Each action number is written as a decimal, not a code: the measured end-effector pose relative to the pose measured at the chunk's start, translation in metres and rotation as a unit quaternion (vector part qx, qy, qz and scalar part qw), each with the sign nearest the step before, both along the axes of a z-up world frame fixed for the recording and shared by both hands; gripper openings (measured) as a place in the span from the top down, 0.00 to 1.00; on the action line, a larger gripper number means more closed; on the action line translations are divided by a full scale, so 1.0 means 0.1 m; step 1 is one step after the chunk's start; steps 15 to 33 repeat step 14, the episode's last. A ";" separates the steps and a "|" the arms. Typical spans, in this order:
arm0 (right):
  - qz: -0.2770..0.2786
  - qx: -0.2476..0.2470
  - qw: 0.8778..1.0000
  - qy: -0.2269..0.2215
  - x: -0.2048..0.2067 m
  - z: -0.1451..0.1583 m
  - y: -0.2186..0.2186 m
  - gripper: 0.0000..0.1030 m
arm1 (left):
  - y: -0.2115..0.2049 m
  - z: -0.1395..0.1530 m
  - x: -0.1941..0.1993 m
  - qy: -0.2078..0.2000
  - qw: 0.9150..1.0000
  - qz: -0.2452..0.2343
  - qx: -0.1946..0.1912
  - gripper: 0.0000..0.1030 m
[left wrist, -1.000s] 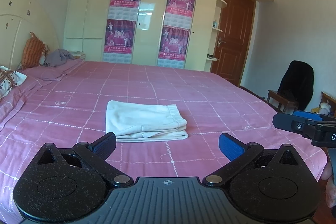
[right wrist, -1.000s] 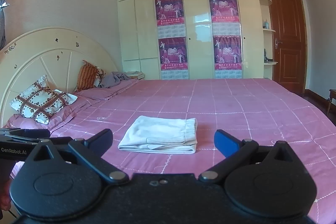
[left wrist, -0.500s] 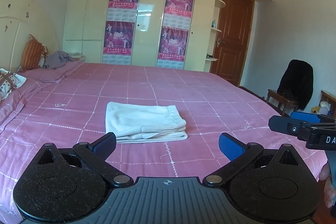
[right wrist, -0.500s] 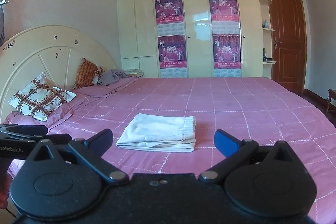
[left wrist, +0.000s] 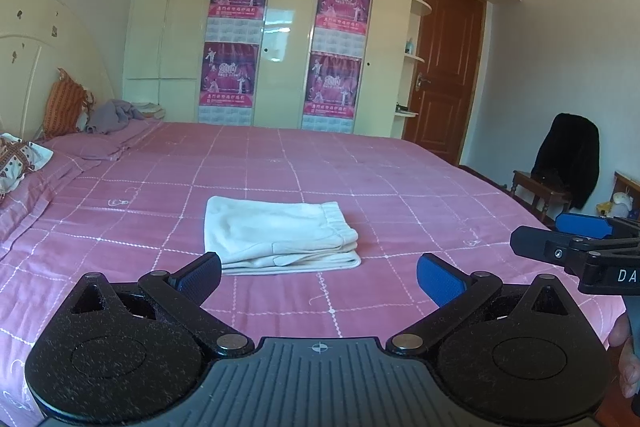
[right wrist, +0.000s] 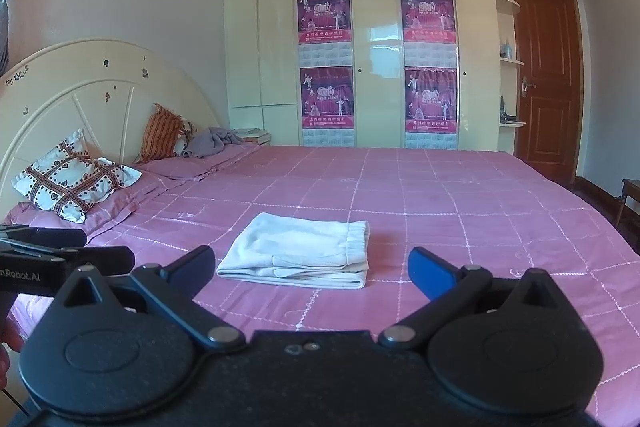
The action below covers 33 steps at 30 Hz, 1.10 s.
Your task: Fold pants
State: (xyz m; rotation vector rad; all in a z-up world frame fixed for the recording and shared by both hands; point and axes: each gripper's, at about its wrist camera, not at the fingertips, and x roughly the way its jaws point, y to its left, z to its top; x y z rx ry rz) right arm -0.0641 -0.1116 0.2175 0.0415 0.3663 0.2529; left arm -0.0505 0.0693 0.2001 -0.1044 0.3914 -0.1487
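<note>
The left gripper (left wrist: pixel 319 277) is hanging above the near part of the bed, its jaws standing wide apart and gripping nothing. The right gripper (right wrist: pixel 311 271) is hanging beside it in the same condition, spread and empty; its blue-padded fingers (left wrist: pixel 584 225) are showing at the right edge of the left wrist view, and the left tool's body (right wrist: pixel 60 259) is showing at the left edge of the right wrist view.

The white pants (left wrist: pixel 276 237) are lying folded into a compact rectangular stack on the pink checked bedspread (left wrist: pixel 400 195), just beyond both sets of fingertips and touching neither. The elastic waistband is facing right, and the layered fold edges are facing the grippers.

Left of the pants, at the head of the bed, a heart-patterned pillow (right wrist: pixel 72 183) and an orange striped cushion (right wrist: pixel 162 133) are leaning against the cream headboard (right wrist: pixel 80 91), with a crumpled grey garment (right wrist: pixel 212 141) lying beside the cushion. Beyond the pants, a cream wardrobe (left wrist: pixel 296 27) bearing four magenta posters is standing against the far wall, with a brown door (left wrist: pixel 448 67) adjoining it. Right of the pants, off the bed, a dark jacket (left wrist: pixel 568 155) is draping over a wooden chair.
</note>
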 end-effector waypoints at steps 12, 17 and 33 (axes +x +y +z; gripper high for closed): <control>-0.001 -0.010 1.000 0.003 0.04 -0.07 -0.06 0.00 | 0.02 0.04 -0.04 -0.007 1.000 0.002 0.013 0.00; -0.002 -0.010 1.000 0.003 0.04 -0.07 -0.05 0.00 | 0.02 0.04 -0.03 -0.003 1.000 0.004 0.009 0.00; -0.002 -0.010 1.000 0.003 0.04 -0.07 -0.05 0.00 | 0.02 0.04 -0.03 -0.003 1.000 0.004 0.009 0.00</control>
